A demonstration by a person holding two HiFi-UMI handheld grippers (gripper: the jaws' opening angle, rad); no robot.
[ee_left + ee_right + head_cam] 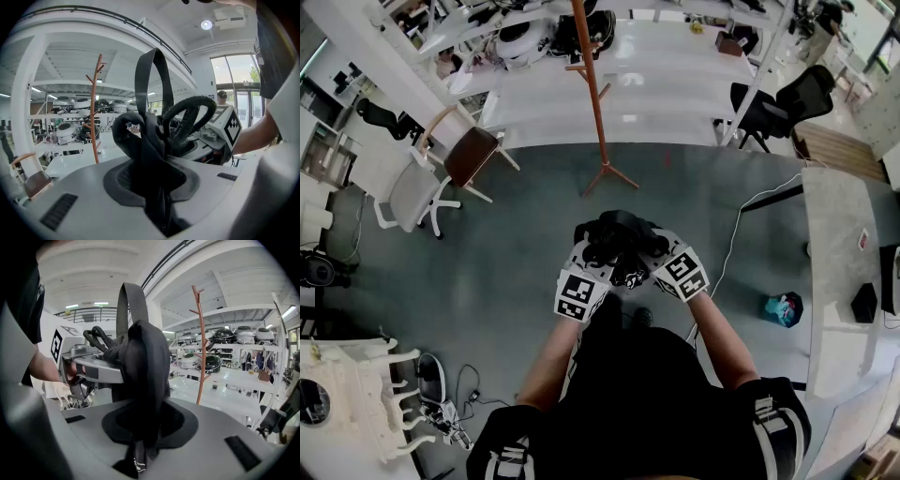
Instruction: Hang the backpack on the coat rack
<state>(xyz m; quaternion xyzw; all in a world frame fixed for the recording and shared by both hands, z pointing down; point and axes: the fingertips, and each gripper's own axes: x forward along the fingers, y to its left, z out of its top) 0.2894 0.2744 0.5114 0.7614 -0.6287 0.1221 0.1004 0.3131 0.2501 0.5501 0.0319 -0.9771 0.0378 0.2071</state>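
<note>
1. The left gripper (592, 255) and the right gripper (659, 251) are both clamped on the black backpack (619, 234), at chest height.
2. Walk it to the coat rack (592, 84), well ahead.
3. Present the top loop (152, 79) upright to a peg.
</note>
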